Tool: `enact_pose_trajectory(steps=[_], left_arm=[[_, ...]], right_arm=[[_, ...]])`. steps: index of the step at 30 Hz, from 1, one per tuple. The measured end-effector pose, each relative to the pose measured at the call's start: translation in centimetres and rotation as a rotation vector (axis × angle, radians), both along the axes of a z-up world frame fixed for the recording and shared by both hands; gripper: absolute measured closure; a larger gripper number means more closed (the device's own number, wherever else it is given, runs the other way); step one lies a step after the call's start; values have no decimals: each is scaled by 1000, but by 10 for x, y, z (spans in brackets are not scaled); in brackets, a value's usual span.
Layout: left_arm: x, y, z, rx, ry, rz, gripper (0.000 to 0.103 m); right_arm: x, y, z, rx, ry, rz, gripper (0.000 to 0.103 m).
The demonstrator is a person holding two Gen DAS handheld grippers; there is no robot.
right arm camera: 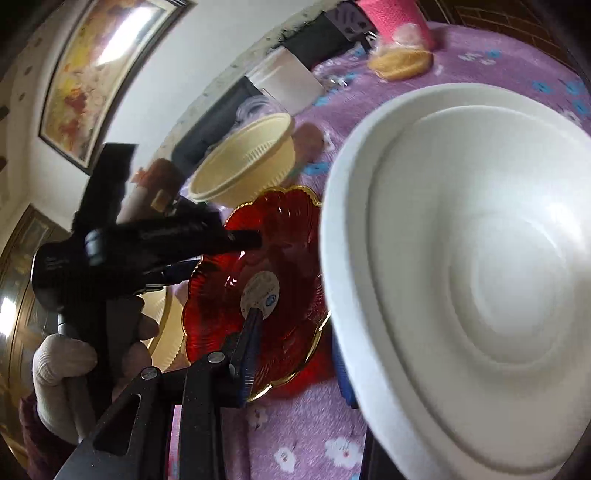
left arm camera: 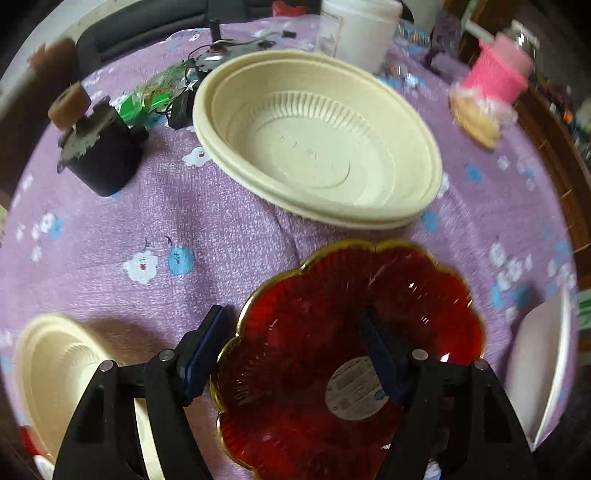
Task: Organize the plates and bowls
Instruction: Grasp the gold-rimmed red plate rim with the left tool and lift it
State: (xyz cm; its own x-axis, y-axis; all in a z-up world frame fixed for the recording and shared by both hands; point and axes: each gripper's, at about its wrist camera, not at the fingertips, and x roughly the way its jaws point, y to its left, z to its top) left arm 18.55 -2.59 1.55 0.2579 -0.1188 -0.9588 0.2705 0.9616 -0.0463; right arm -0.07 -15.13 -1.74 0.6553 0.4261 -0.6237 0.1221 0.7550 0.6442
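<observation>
A red scalloped glass plate [left arm camera: 332, 332] with a gold rim lies on the purple cloth; it also shows in the right wrist view [right arm camera: 280, 236]. My left gripper [left arm camera: 291, 347] is open, one finger outside the plate's left rim and one over its middle. Beyond it stand stacked cream bowls [left arm camera: 317, 136], seen too in the right wrist view [right arm camera: 243, 162]. Another cream bowl [left arm camera: 59, 373] sits at the lower left. My right gripper [right arm camera: 295, 354] holds a white plate [right arm camera: 461, 258] tilted on edge beside the red plate; it shows at the right in the left wrist view [left arm camera: 539, 362].
A black box [left arm camera: 103, 155] with a brown roll, green wrapping [left arm camera: 155, 96], a white tub [left arm camera: 358, 29], a pink cup [left arm camera: 498, 70] and a wrapped bun [left arm camera: 476, 118] stand around the round table. The table's wooden edge [left arm camera: 554, 147] curves at the right.
</observation>
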Motion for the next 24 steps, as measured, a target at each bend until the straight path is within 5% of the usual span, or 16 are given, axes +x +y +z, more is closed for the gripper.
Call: enact_pose_trajectory(steps=[3,13,24], left_arm=[[-3,9,9,-29,-2,19,39],[-48,49,69,-171,-107,42,41],[-122,120,115,-303,-208,135,41]], right_arm=[[-4,-3,-1,-4,19,-14,84],[-29,3,40,52,-129,-28,86],[-62,56,72,24,-162,64,86]])
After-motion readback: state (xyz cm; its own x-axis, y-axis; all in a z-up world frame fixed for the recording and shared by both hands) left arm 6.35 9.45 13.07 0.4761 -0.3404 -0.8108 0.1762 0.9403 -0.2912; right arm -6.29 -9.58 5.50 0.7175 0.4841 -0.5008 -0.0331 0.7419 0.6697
